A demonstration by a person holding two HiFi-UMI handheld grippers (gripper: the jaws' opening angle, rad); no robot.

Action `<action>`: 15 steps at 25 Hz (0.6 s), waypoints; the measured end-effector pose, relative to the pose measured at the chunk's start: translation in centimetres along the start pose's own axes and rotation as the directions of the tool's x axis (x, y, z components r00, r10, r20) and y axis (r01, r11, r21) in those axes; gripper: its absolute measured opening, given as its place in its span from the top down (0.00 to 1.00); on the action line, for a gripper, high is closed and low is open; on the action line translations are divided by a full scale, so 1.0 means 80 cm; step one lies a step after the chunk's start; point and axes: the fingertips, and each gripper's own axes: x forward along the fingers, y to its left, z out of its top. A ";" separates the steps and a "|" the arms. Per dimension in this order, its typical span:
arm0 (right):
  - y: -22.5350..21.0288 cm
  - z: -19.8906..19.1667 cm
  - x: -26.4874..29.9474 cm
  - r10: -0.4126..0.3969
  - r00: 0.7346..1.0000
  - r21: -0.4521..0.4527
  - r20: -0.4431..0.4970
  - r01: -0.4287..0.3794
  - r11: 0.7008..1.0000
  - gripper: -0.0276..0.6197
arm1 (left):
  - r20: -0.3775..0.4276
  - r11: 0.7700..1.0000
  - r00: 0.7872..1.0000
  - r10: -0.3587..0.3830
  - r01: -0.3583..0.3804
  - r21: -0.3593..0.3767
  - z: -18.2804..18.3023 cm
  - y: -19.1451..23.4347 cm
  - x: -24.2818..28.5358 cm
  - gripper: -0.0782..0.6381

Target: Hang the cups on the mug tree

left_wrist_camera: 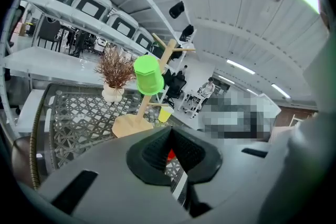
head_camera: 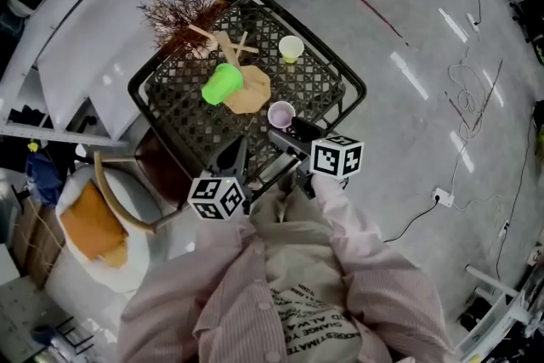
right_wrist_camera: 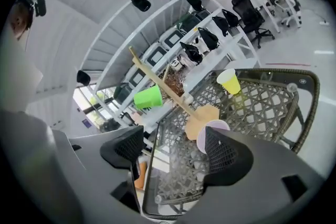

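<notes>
Right gripper beside pink cup

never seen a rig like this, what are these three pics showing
A person carries two hand-held two-jaw grippers. One picture looks down from a head camera; the others look along each gripper's jaws. On the black lattice metal table stands a wooden mug tree with a green cup hung on it, plus a yellow cup, a lilac cup and a dried brown plant in a white pot. Nothing is held: the left gripper is shut, the right gripper open.
</notes>
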 end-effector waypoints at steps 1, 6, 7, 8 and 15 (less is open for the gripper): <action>-0.005 0.000 -0.002 -0.015 1.000 -0.029 0.000 0.015 0.999 0.45 | -0.002 1.000 1.000 0.006 -0.006 -0.005 -0.003 -0.001 0.000 0.89; -0.027 -0.007 -0.005 -0.062 0.997 -0.194 -0.038 0.053 0.979 0.45 | 0.006 0.996 0.997 0.083 -0.083 -0.036 -0.016 0.004 -0.004 0.89; -0.031 -0.011 -0.004 -0.058 0.997 -0.208 -0.054 0.045 0.977 0.45 | 0.011 0.994 0.995 0.102 -0.101 -0.047 -0.018 0.005 -0.005 0.89; -0.035 -0.015 -0.005 -0.052 0.996 -0.216 -0.070 0.036 0.976 0.45 | 0.015 0.991 0.993 0.119 -0.118 -0.059 -0.020 0.005 -0.005 0.89; -0.071 -0.024 0.009 -0.059 0.987 -0.342 -0.148 0.005 0.940 0.45 | 0.025 0.972 0.979 0.205 -0.200 -0.121 -0.048 0.003 0.006 0.89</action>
